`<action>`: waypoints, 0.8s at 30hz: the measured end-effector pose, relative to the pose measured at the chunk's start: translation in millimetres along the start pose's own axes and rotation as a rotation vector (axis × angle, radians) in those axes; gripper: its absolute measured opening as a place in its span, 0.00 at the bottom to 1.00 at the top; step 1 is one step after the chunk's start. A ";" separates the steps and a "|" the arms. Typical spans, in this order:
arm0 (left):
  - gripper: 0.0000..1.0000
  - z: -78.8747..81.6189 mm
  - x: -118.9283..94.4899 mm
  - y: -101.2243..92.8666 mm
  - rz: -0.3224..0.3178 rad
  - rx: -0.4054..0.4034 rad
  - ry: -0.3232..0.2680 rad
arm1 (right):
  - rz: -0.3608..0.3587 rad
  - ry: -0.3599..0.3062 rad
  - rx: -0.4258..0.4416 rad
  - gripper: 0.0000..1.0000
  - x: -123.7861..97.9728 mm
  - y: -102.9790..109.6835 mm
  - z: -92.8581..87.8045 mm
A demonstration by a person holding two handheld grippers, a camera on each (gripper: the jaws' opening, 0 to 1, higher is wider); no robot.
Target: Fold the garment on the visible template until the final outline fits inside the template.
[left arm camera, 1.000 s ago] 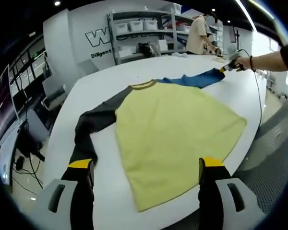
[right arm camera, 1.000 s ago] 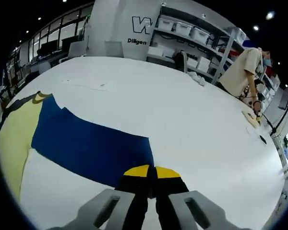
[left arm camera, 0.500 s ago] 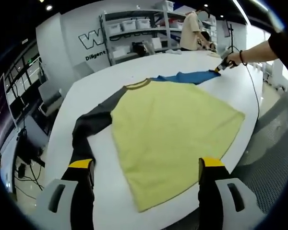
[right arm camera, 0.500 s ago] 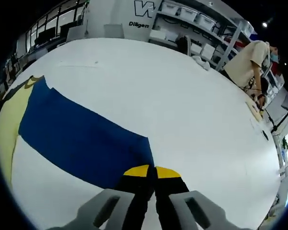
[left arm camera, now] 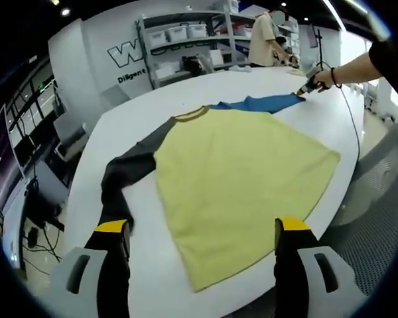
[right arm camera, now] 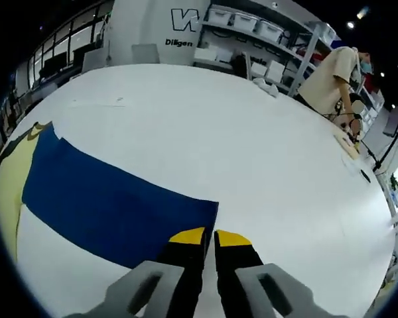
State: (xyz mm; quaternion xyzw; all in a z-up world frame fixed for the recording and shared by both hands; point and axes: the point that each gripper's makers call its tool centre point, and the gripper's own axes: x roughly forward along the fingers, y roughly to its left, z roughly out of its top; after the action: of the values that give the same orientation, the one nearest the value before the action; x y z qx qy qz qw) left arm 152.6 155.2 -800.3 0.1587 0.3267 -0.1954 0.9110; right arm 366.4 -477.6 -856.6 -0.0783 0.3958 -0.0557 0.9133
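Observation:
A long-sleeved shirt lies flat on the white table (left arm camera: pixel 146 99). Its yellow body (left arm camera: pixel 239 165) is in the middle of the left gripper view, with a dark grey sleeve (left arm camera: pixel 123 172) running toward my left gripper (left arm camera: pixel 202 232). That gripper is open and holds nothing, hovering near the shirt's hem. The blue sleeve (left arm camera: pixel 265 103) is stretched away to the far side, where a hand holds my right gripper (left arm camera: pixel 310 85) at the cuff. In the right gripper view the blue sleeve (right arm camera: pixel 113 199) lies flat, and the right gripper (right arm camera: pixel 209 237) sits at its cuff with a thin gap between the jaws.
The table's rounded edge (left arm camera: pixel 348 179) runs close past the shirt's right hem, with grey floor beyond it. A person (right arm camera: pixel 328 79) works at the far end beside shelves of white bins (left arm camera: pixel 179 40). Bare white tabletop (right arm camera: pixel 252 132) stretches beyond the blue sleeve.
The right gripper's jaws, pressed together on the cuff before, now show a narrow gap. The blue sleeve lies straighter and flatter. The left gripper stays open in much the same place.

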 end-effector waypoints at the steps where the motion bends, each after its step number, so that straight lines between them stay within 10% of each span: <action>1: 0.88 -0.2 0.1 -0.1 0.000 0.001 0.001 | 0.007 -0.008 0.031 0.06 -2.4 2.0 1.5; 11: 0.91 5.9 -2.4 -1.6 0.005 0.002 -0.024 | 0.035 0.036 0.078 0.22 -11.5 8.8 -14.1; 24: 0.99 10.4 -2.2 3.7 0.022 -0.031 -0.051 | 0.071 0.066 0.153 0.19 -13.6 12.2 -28.4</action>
State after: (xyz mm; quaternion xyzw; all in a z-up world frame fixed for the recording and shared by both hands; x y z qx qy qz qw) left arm 158.3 154.7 -790.6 0.1431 0.3044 -0.1846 0.9235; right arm 336.8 -466.2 -868.3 0.0075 0.4227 -0.0556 0.9045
